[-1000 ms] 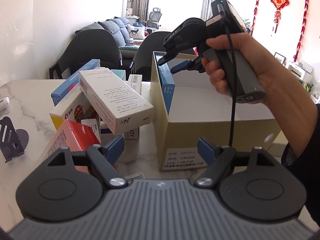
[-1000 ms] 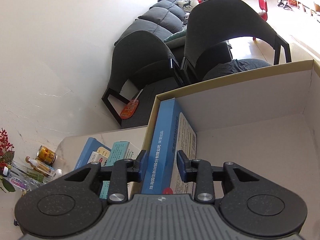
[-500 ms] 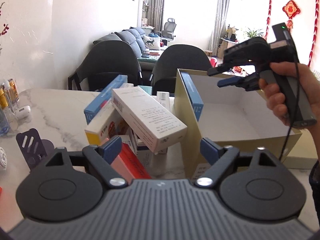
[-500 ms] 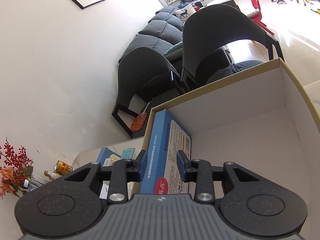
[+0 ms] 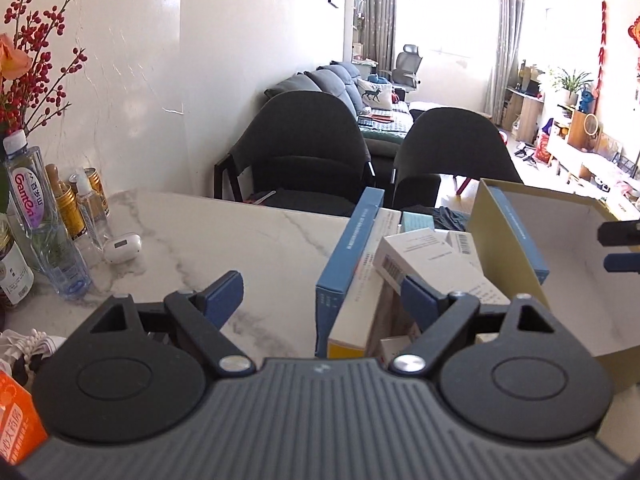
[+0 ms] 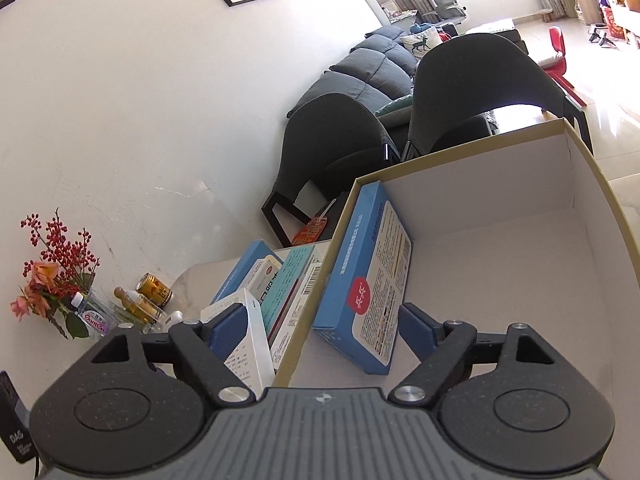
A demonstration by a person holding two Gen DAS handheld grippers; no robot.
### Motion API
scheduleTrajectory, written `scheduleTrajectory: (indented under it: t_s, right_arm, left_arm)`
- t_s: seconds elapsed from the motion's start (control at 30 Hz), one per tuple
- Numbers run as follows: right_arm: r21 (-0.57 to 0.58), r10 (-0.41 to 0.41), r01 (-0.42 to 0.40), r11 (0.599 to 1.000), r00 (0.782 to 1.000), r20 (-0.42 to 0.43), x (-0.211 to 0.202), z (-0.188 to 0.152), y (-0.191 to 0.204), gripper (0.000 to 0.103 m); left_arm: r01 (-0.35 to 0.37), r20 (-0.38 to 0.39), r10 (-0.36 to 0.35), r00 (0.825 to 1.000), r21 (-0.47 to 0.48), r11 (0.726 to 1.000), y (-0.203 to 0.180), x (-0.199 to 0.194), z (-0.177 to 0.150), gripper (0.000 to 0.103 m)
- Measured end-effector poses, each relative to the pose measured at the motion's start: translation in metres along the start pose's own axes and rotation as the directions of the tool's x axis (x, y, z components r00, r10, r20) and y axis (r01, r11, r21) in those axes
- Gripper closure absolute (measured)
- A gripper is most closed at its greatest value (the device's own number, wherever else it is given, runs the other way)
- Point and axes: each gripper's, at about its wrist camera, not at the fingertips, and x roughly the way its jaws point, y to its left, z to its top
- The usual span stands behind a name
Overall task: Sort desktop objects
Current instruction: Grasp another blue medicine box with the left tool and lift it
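An open cardboard box (image 6: 580,160) stands on the marble table (image 5: 240,240). A flat blue box (image 6: 368,280) leans inside it against the left wall. My right gripper (image 6: 322,332) hangs open above that wall, its fingers either side of it, gripping nothing. To the left of the cardboard box (image 5: 500,232) lies a pile of packets: a blue box on edge (image 5: 348,256), a white box (image 5: 432,264) and a teal one (image 6: 296,272). My left gripper (image 5: 320,296) is open just above and before the pile, empty. The right gripper's tips (image 5: 620,248) show at the far right.
Bottles (image 5: 28,208), a can and a vase of red berries (image 5: 32,60) stand at the table's left by the wall, with a white earbud case (image 5: 122,246). An orange carton (image 5: 16,420) lies at the near left. Two dark chairs (image 5: 308,152) stand behind the table.
My right gripper has opened and let go of the flat blue box, which now leans inside the cardboard box. My left gripper has swung left and nearer to the pile.
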Motion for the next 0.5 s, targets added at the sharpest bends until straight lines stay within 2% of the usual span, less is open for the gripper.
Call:
scheduleTrajectory:
  t_s: [0.17, 0.33, 0.5]
  right_arm:
    - [0.001, 0.002, -0.002, 1.0, 1.0, -0.007, 0.001, -0.003, -0.001, 0.018]
    - [0.002, 0.004, -0.004, 1.0, 1.0, -0.013, 0.002, -0.007, -0.003, 0.018]
    - [0.001, 0.005, -0.005, 1.0, 1.0, -0.02, 0.002, -0.014, -0.005, 0.018]
  left_arm:
    - [0.014, -0.076, -0.013, 0.997, 0.002, 1.0, 0.013, 0.029, 0.001, 0.02]
    - [0.048, -0.088, -0.045, 0.995, 0.033, 0.998, 0.003, 0.04, 0.0, 0.021]
    - [0.099, -0.121, -0.098, 0.988, 0.003, 0.995, 0.005, 0.058, 0.001, 0.034]
